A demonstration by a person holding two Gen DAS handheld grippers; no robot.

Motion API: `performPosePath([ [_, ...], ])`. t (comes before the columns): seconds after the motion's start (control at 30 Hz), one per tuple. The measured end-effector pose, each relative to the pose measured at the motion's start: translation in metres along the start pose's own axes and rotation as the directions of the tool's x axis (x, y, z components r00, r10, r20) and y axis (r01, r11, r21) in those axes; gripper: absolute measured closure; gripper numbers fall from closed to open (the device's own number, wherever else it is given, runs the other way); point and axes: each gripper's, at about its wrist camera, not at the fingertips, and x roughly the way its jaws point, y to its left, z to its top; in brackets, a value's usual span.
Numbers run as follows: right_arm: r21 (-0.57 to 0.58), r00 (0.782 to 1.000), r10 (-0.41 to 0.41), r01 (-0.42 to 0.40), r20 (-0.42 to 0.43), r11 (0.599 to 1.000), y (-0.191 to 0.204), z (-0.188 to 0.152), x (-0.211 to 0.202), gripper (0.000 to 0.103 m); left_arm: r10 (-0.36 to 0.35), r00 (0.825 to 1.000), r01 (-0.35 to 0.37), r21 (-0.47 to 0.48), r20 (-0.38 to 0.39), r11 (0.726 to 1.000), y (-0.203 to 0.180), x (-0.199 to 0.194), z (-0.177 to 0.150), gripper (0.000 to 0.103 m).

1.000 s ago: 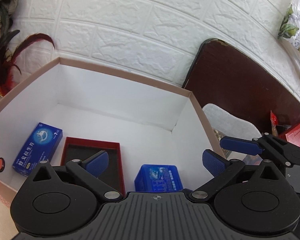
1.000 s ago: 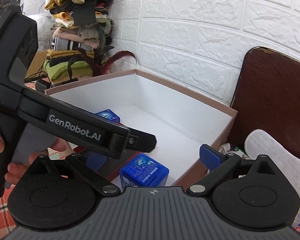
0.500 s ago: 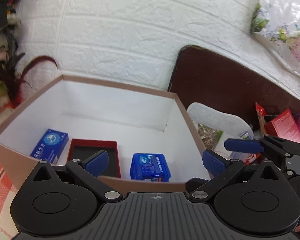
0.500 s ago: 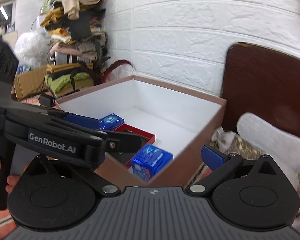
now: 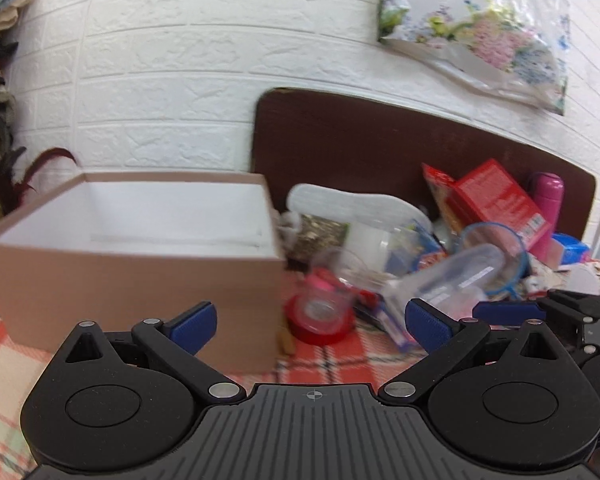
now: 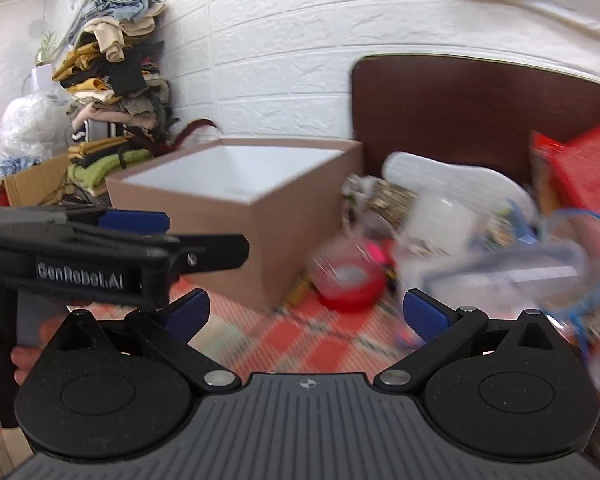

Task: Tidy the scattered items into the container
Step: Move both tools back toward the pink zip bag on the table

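Left wrist view: a brown cardboard box (image 5: 140, 264) with smooth white lining is seen at left on a red checked cloth (image 5: 340, 354); a blurred clutter of clear plastic tubs (image 5: 448, 276) lies right. Both the left gripper (image 5: 310, 320) and right gripper (image 6: 305, 314) are held wide apart, empty. Compared with earlier, both have been drawn back from over the box.

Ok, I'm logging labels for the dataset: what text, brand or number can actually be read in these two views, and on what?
"GenRobot.AI": on the side of the left gripper, seen in the right wrist view.
Red box: white print, too blurred to read.
Clear plastic tub: a label strip, too blurred to read.
Nothing else legible in either view.
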Motion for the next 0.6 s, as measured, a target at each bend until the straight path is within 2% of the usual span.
performPosePath([
  [0.2,0.043,0.993,-0.109,0.111,-0.044,0.993,-0.03,-0.049,-0.041,0.001,-0.097,0.995,0.097,0.017,-0.029,0.995,-0.044,0.005,-0.024,0.0],
  [0.3,0.084,0.981,-0.181,0.186,-0.064,0.979,-0.048,-0.067,-0.059,0.001,-0.137,0.989,0.138,0.013,-0.058,0.99,-0.062,0.013,-0.032,0.0],
  [0.47,0.151,0.956,-0.291,0.295,-0.043,0.944,-0.079,-0.087,-0.092,0.001,-0.171,0.981,0.176,0.042,-0.096,0.984,-0.086,0.026,-0.036,0.0],
  [0.53,0.16,0.949,-0.315,0.314,-0.022,0.936,-0.09,-0.089,-0.103,0.001,-0.178,0.979,0.184,0.055,-0.097,0.981,-0.093,0.03,-0.034,0.0],
  [0.6,0.164,0.956,-0.291,0.29,-0.015,0.943,-0.095,-0.088,-0.106,0.001,-0.183,0.978,0.189,0.057,-0.102,0.98,-0.097,0.037,-0.032,0.0],
])
